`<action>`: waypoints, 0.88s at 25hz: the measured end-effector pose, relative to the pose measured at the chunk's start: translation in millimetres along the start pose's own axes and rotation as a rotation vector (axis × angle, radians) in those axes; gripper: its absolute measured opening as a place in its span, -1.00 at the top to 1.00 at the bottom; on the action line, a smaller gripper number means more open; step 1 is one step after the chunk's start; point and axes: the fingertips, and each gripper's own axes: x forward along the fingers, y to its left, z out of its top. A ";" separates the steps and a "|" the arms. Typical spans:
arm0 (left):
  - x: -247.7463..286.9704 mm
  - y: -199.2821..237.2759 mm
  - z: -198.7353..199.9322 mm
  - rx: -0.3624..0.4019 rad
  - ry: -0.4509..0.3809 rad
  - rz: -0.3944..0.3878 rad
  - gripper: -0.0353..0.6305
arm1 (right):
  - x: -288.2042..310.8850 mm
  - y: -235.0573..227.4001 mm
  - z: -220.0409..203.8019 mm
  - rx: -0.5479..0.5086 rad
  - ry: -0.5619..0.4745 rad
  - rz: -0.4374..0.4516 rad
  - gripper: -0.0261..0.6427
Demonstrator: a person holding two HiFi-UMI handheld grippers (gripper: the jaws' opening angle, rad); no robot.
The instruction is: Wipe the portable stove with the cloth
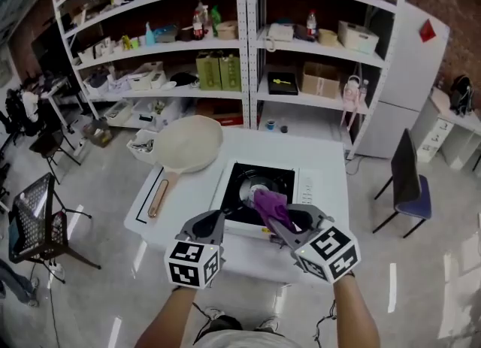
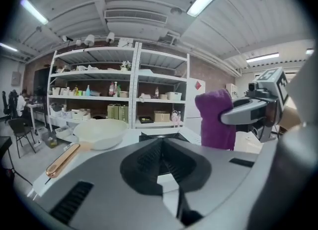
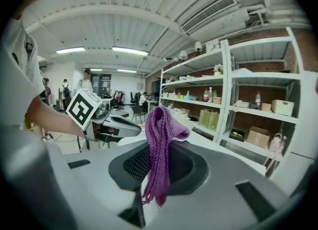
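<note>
We stood over the white tabletop [image 1: 192, 192], with the stove [image 1: 237, 183] sitting square in its middle and the pan [image 1: 188, 143] lying just beside the stove's left edge, handle pointing toward us. Nothing braced the stove, so we judged that a firm wipe could shove it across the smooth tabletop and into the pan. A sweep running wide to the left could also have knocked the pan itself. Our left tool [image 1: 219, 220] hovered near the stove's front left corner with its jaws together on nothing. It was therefore doing no steadying, and if it drifted inward it could have got in the way of the wiping stroke. Our right tool [image 1: 279, 225] was clamped on the cloth [image 1: 270, 205], which seemed to be held over the front of the stove, clear of the surface. The cloth was pinched as a narrow bunch, one fold poking up past the jaws and the rest hanging down loose. We thought so small a bite might let it pull free once it dragged. The knit might also catch on the burner's raised supports, and with so little cloth beyond the jaws, their hard tips might scrape the stove.
</note>
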 end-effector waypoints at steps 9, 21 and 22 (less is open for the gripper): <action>12.5 -62.1 22.9 0.069 -0.034 -0.012 0.88 | -95.2 -46.4 -32.0 0.142 -0.103 -0.261 0.74; 11.3 -90.6 13.1 0.064 -0.007 -0.008 0.88 | -131.4 -71.5 -51.3 0.198 -0.142 -0.399 0.74; 11.4 -91.1 12.3 0.063 -0.004 -0.007 0.88 | -132.2 -72.7 -52.2 0.199 -0.141 -0.401 0.74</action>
